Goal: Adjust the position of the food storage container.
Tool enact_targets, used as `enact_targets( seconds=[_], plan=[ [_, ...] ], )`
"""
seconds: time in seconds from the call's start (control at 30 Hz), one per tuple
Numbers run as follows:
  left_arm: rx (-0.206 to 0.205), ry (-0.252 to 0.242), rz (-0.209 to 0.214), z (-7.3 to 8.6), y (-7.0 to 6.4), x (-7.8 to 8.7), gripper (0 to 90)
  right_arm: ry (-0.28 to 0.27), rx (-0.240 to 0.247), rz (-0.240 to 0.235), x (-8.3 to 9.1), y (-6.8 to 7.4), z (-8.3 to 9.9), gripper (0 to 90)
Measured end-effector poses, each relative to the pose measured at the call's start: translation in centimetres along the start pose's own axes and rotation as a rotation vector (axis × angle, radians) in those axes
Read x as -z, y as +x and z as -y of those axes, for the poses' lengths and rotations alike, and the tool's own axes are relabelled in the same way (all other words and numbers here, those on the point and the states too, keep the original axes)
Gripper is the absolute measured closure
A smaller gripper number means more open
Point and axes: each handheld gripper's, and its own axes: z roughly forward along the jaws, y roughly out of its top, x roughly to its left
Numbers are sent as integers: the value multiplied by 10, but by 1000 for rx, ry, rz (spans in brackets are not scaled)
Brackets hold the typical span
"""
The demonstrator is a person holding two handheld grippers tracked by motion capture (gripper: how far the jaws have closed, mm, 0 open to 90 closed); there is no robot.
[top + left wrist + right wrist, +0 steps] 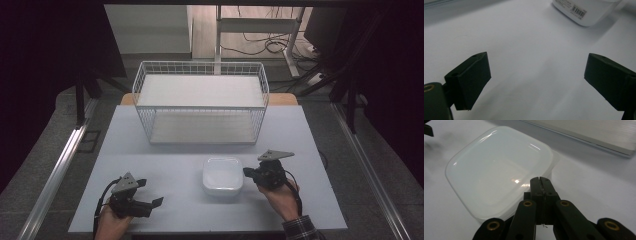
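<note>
A white, square plastic container [222, 175] with a translucent lid stands on the pale table [150, 160], near the front middle. My right gripper [247, 172] sits just right of it. In the right gripper view its jaws are pressed together, and the right gripper [540, 180] has its tips over the near rim of the container [496, 167]; nothing shows between them. My left gripper [150, 192] rests at the front left, open, with bare table between its jaws. In the left gripper view the left gripper [537, 60] points toward the container [584, 12], whose barcode label faces it.
A white wire basket [200, 64] with two flat shelves stands at the back middle of the table. Metal rails run along both sides of the table. A desk frame and cables lie on the floor beyond.
</note>
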Motion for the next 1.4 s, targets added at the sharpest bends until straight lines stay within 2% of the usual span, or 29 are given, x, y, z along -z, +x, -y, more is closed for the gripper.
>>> enact_targets(
  seconds=[0.17,0.37,0.57,0.73,0.9,1.0,1.13,1.23,1.3,1.4],
  plan=[
    [-2,2,2,0,0,0,64,-8,10,-22,-11,11,-6,894],
    [-3,6,5,0,-1,0,67,-8,45,-46,-24,25,-13,894],
    [-8,9,5,-1,-2,0,71,-19,80,-19,-21,27,-11,886],
    [-19,18,3,-1,-4,0,72,-53,127,11,-6,25,-5,724],
    [-20,17,11,-2,-4,-1,78,-46,163,25,1,23,5,454],
    [-24,14,9,-2,-5,0,78,-42,170,28,3,21,12,305],
    [-33,5,-3,-1,-4,0,72,-75,163,23,8,19,19,124],
    [-37,-3,-7,-1,-4,0,66,-77,167,52,11,18,26,50],
    [-39,-3,-8,-1,-4,-1,63,-63,185,65,12,17,31,38],
    [-43,-3,-10,-1,-5,-1,62,-66,177,64,13,14,33,25]
  ],
)
